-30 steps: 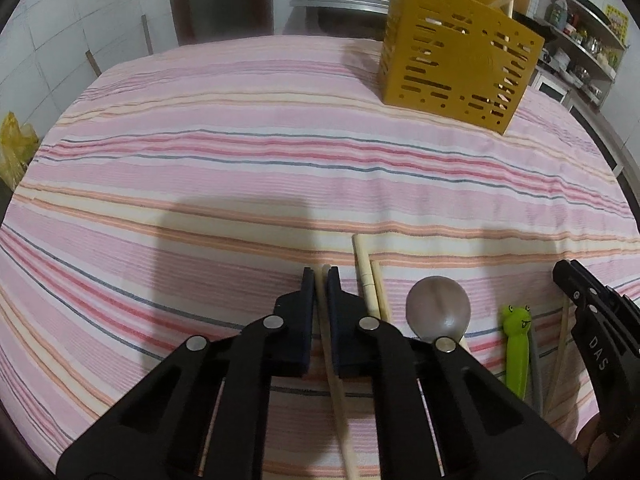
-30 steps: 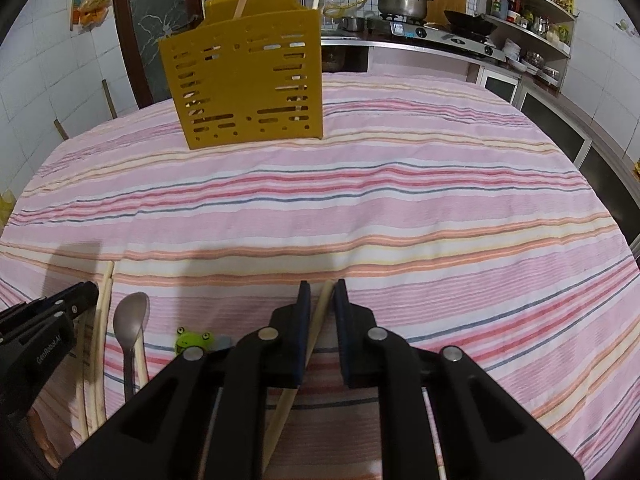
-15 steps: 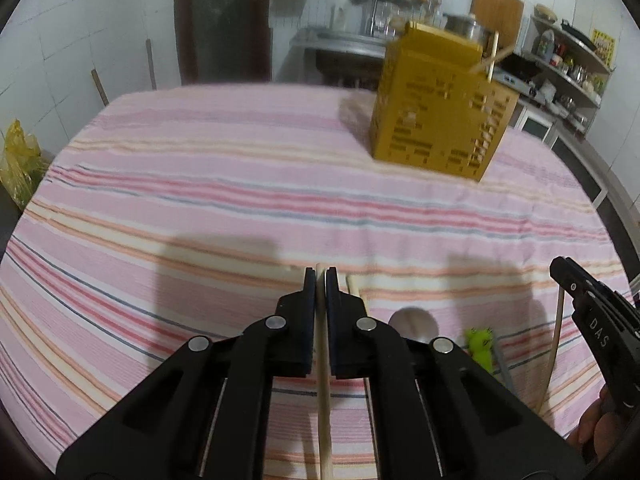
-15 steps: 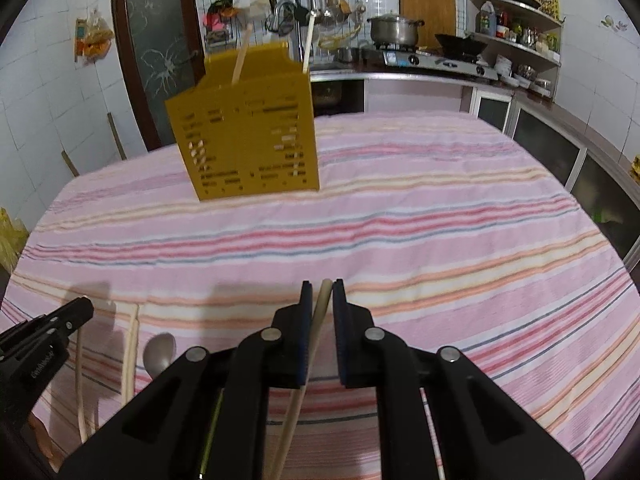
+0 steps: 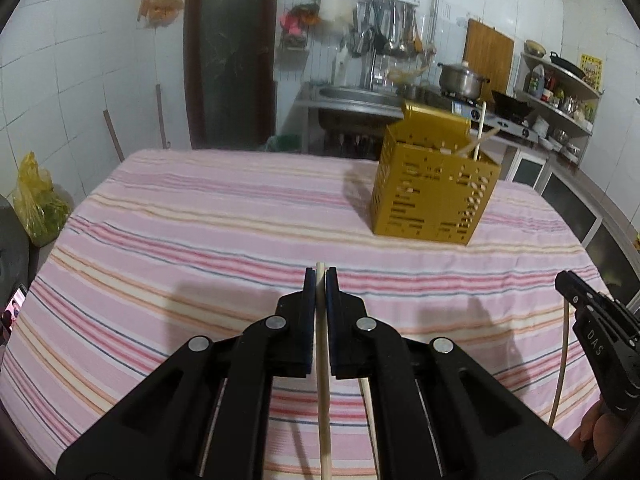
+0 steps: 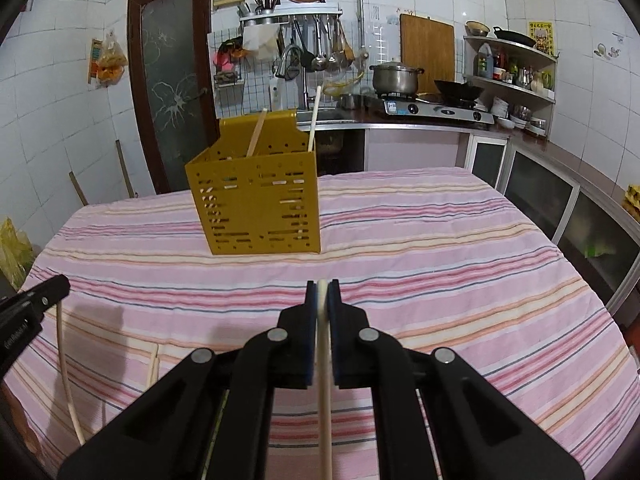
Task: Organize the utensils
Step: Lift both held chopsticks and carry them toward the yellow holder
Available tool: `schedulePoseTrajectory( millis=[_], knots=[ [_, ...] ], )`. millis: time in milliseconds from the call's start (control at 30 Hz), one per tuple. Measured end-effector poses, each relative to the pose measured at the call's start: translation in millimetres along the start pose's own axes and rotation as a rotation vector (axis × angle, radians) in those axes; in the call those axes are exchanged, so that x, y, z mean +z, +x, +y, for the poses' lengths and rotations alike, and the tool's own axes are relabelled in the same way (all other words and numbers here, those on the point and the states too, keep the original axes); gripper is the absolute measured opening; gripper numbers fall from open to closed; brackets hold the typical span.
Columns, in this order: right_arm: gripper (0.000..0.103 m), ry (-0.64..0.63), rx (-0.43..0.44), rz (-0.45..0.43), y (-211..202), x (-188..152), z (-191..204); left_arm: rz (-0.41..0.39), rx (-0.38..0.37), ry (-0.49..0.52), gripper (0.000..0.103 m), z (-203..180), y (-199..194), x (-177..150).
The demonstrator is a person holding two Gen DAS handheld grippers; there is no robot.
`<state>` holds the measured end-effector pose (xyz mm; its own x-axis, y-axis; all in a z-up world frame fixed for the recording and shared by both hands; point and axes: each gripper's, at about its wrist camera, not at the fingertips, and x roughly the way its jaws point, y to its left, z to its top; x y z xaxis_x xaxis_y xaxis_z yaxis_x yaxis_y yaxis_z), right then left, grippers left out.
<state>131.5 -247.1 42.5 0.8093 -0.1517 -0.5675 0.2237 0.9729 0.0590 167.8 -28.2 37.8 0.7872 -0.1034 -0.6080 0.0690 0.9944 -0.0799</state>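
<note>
With jaws of left gripper (image 5: 320, 276) and right gripper (image 6: 322, 286) each clamped on a chopstick (image 5: 322, 360), raised clear for dropping into the yellow holder (image 6: 256, 204).

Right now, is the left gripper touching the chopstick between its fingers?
Touching. The left wrist view shows the left gripper shut on the chopstick, with both dark pads pressed against its sides and no gap.

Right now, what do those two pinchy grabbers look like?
Both grippers, left and right, are black plastic with silver round rivets and dark blue pads. White letters are printed on their sides. No cables or sleeves show.
</note>
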Motion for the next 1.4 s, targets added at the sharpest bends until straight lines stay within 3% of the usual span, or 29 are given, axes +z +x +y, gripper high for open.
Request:
schedulePoseTrajectory(
  millis=[233,667,933,1400],
  knots=[
    [0.006,0.014,0.039,-0.037,-6,5,-1,-0.056,-0.016,0.000,0.004,10,-13,12],
    [0.006,0.055,0.105,-0.201,-35,15,-13,-0.188,-0.080,-0.004,0.004,17,-31,15],
    [0.006,0.045,0.131,-0.270,-43,21,-9,-0.223,-0.062,0.027,0.004,12,-38,13],
    [0.006,0.037,0.149,-0.300,-44,36,-9,-0.288,-0.060,0.041,0.004,15,-53,23]
  ],
)
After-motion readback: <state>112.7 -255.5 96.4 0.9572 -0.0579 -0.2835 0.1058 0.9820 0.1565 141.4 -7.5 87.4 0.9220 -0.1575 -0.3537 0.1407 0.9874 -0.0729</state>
